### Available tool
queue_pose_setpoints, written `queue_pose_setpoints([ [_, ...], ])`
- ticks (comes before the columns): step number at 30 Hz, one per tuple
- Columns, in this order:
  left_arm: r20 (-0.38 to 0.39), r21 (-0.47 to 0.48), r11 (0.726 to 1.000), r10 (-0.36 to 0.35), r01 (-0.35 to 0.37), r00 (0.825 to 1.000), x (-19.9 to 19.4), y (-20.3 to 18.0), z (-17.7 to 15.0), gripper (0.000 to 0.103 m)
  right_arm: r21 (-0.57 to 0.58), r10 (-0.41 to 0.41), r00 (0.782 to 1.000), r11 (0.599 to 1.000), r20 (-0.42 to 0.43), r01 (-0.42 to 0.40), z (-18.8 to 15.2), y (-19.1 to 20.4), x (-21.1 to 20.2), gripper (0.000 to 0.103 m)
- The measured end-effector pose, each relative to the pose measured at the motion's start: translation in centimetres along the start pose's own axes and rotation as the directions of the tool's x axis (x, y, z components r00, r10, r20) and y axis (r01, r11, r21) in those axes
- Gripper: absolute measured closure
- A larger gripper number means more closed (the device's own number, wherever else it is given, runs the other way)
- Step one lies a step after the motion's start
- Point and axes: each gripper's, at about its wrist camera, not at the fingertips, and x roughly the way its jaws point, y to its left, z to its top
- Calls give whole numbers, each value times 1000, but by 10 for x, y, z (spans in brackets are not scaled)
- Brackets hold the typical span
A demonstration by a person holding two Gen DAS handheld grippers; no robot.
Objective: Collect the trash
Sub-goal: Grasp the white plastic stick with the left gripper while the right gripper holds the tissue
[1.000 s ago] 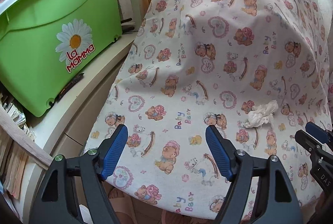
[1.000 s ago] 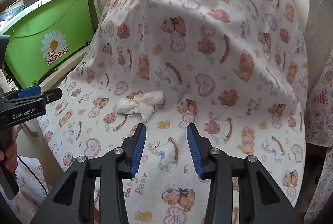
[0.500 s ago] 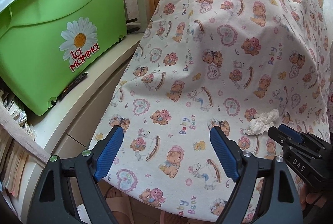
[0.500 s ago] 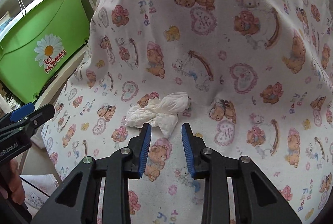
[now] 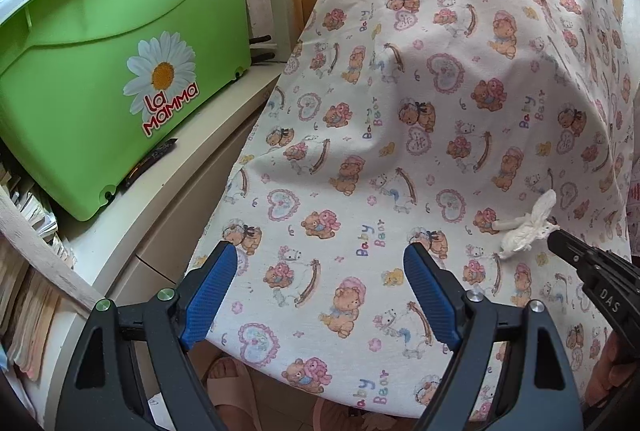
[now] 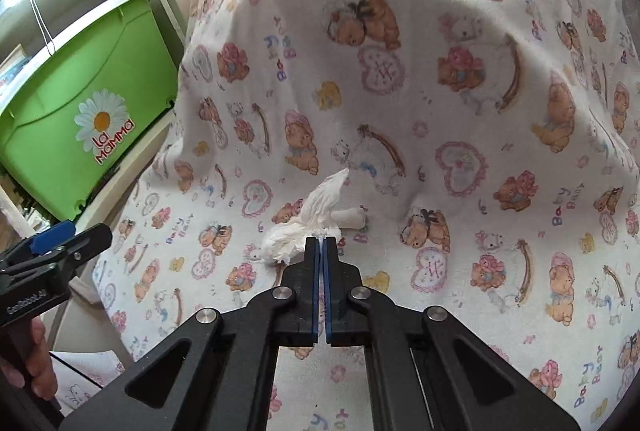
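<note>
A crumpled white tissue (image 6: 308, 223) lies on the teddy-bear patterned cloth (image 6: 460, 103). My right gripper (image 6: 321, 241) is shut on the tissue's near edge, and one end of the tissue sticks up. In the left wrist view the tissue (image 5: 528, 227) shows at the far right, at the tip of my right gripper (image 5: 554, 233). My left gripper (image 5: 318, 263) is open and empty above the cloth's left front part, well left of the tissue.
A green "La Mamma" bin (image 5: 108, 71) with a white rim stands on a white shelf (image 5: 168, 191) left of the cloth; it also shows in the right wrist view (image 6: 88, 111). Stacked papers (image 5: 24, 291) sit at the far left. A foot in a sandal (image 5: 232, 387) is below the cloth edge.
My right gripper has moved forward to the tissue and closed on it, pulling one end upward. My left gripper has shifted slightly and stays open.
</note>
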Motion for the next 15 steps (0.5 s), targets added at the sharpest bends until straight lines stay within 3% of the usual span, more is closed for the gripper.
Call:
queue_pose_setpoints([
  [9,-18,17,1000,-25,25,1000,12,-19,-2,19,-70,-75,997,995,33,77,-4,-11,-45,101],
  [11,-50,6,995,-95,96,994,21,-40,-2,19,-77,-119,991,989,57,123,-4,-17,-54,101],
  [15,-112,-26,974,-225,223,968,40,-86,1,19,-67,-195,977,977,85,201,2,-31,-64,101],
])
